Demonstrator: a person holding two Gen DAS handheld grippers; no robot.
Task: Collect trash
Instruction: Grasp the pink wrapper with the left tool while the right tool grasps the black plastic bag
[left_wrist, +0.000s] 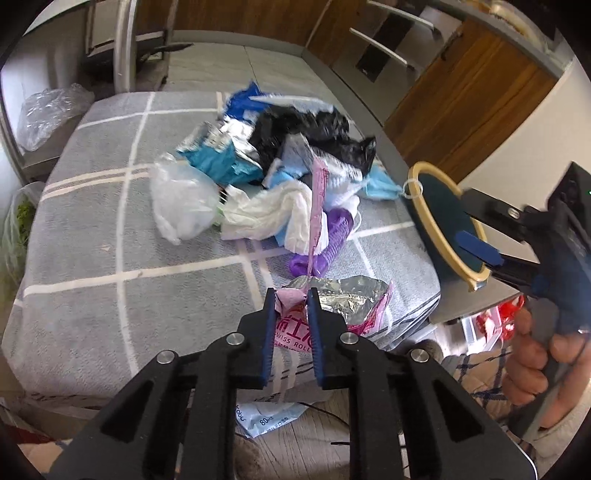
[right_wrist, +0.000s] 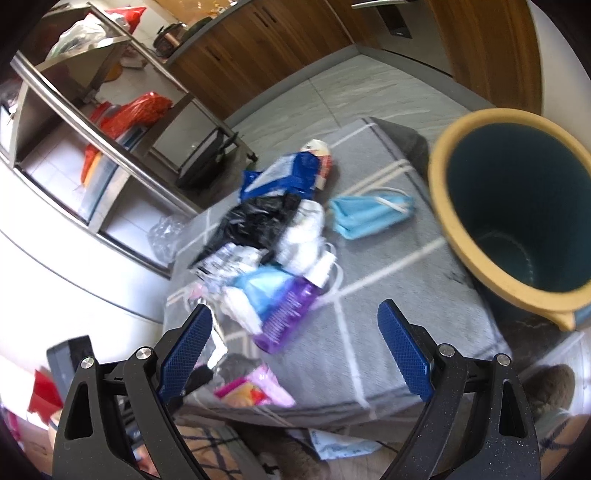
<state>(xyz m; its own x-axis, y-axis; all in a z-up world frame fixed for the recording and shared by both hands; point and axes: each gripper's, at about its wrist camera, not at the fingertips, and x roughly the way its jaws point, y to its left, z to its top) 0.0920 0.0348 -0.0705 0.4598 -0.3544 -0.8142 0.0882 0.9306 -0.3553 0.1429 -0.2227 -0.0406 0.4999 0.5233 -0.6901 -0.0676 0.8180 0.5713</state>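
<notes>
A heap of trash (left_wrist: 280, 173) lies on a grey checked cloth (left_wrist: 110, 236): black bag, blue packets, white tissue, clear bag, purple wrapper, blue face mask. My left gripper (left_wrist: 291, 299) is shut on a pink and silver Swiss-roll wrapper (left_wrist: 332, 306) at the cloth's near edge. A dark teal bin with a cream rim (right_wrist: 517, 221) stands at the table's right edge; it also shows in the left wrist view (left_wrist: 447, 225). My right gripper (right_wrist: 295, 321) is open and empty, above the cloth left of the bin. The heap (right_wrist: 273, 236) and the wrapper (right_wrist: 258, 387) show below it.
A steel shelf rack (right_wrist: 103, 122) with red bags stands to the left of the table. Wooden cabinets (left_wrist: 472, 92) line the back. A blue tissue packet (left_wrist: 266, 417) lies on the floor under the table edge. A clear bag (left_wrist: 48, 114) sits at the far left.
</notes>
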